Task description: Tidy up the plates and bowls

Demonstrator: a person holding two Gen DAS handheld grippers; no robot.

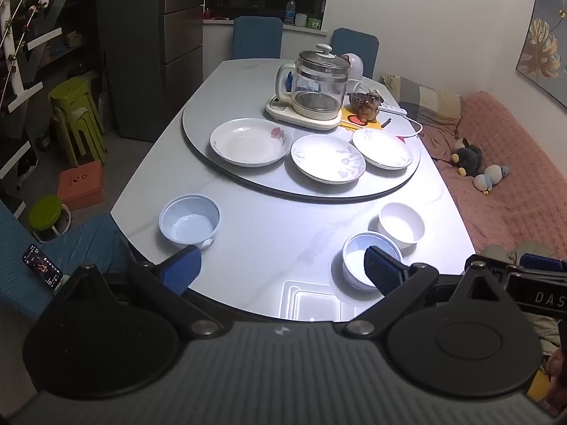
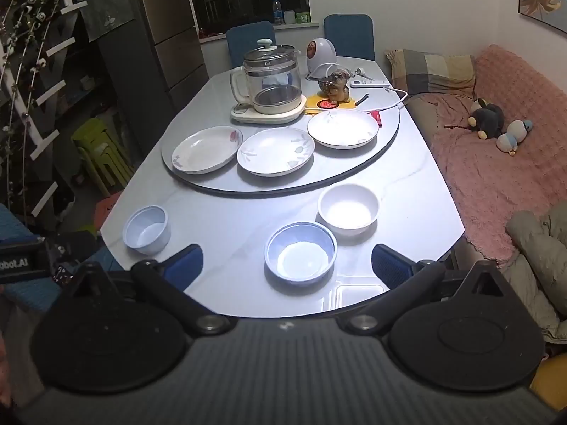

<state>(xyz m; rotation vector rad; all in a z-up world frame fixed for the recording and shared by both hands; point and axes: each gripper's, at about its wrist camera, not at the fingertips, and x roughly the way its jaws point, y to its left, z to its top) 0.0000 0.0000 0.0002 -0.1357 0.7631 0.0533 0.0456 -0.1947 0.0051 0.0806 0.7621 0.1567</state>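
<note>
Three white plates lie in a row on the round turntable (image 1: 226, 177): a red-flower plate (image 1: 250, 141), a grey-leaf plate (image 1: 327, 157) and a third plate (image 1: 382, 148). On the table's near part stand a pale blue bowl (image 1: 189, 221) at left, a blue-rimmed bowl (image 1: 358, 258) and a white bowl (image 1: 401, 226). The right wrist view shows the same plates (image 2: 207, 149) (image 2: 275, 151) (image 2: 343, 128) and bowls (image 2: 146, 229) (image 2: 300, 250) (image 2: 349, 209). My left gripper (image 1: 283, 269) hangs open above the table's near edge. My right gripper (image 2: 287, 265) is open too, with the blue-rimmed bowl just beyond its fingers.
A glass kettle (image 1: 313, 86) on its base, a dog figurine (image 1: 366, 104) and a white cable sit at the turntable's back. Two blue chairs (image 1: 257, 37) stand behind the table. A pink-covered sofa (image 2: 503, 163) with soft toys runs along the right. Green stools (image 1: 76, 117) stand left.
</note>
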